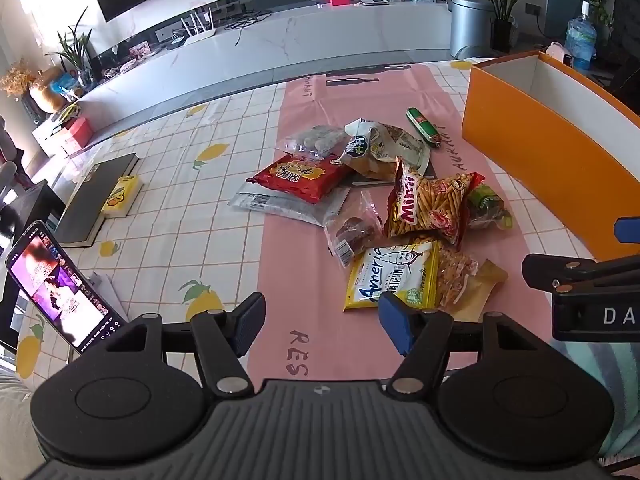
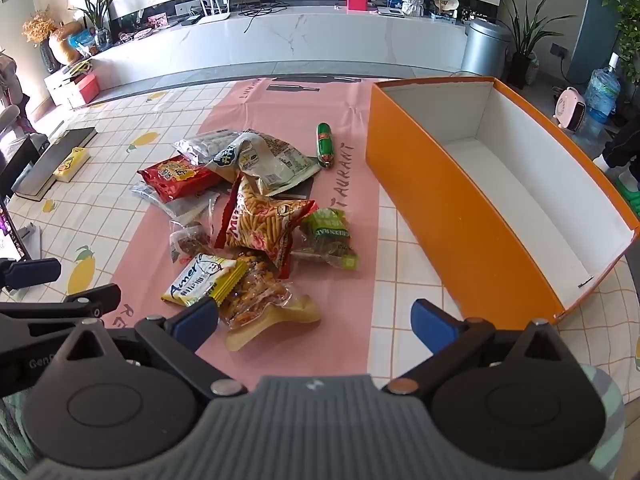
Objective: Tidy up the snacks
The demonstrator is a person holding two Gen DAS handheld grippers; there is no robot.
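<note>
A heap of snack packets lies on the pink mat. It includes a yellow packet, a red-and-yellow bag of sticks, a red packet, a green packet and a green sausage. An orange box with nothing inside stands right of the heap. My left gripper hovers open near the heap's near edge, holding nothing. My right gripper is wide open above a clear bag of orange snacks, its pads not touching it.
A phone on a stand plays video at the near left. A dark book with a yellow tissue pack lies at the far left of the checked tablecloth. Beyond the table's far edge are a floor and a long white cabinet.
</note>
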